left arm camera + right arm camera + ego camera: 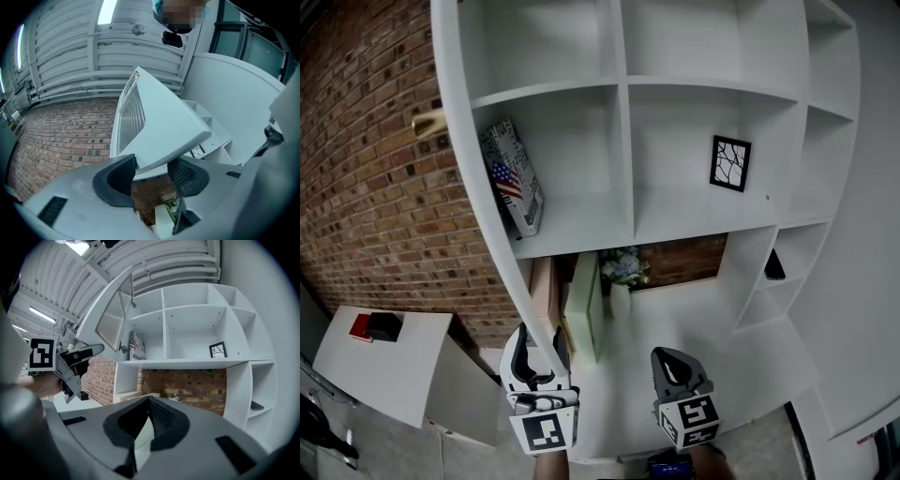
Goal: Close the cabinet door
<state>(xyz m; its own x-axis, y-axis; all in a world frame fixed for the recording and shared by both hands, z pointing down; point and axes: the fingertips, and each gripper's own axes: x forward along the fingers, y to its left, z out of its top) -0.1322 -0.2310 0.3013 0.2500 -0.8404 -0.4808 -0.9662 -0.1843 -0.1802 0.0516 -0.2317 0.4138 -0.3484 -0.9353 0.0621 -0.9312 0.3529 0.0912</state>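
The white cabinet door [478, 187] stands swung open and shows edge-on as a long white strip in the head view. It fills the left gripper view [164, 126] and shows its slatted inner face in the right gripper view [110, 315]. My left gripper [539, 352] is open at the door's lower corner, with the door's edge between its jaws [152, 176]; the right gripper view shows that gripper too [82, 355]. My right gripper [675, 361] hangs shut and empty in front of the lower shelf opening [149, 406], apart from the door.
The white shelf unit [712, 84] holds a flag-printed book [514, 178], a small framed picture [730, 163] and a vase of flowers [622, 267]. A brick wall [366, 187] runs on the left. A low white table [384, 361] carries a red and a black object.
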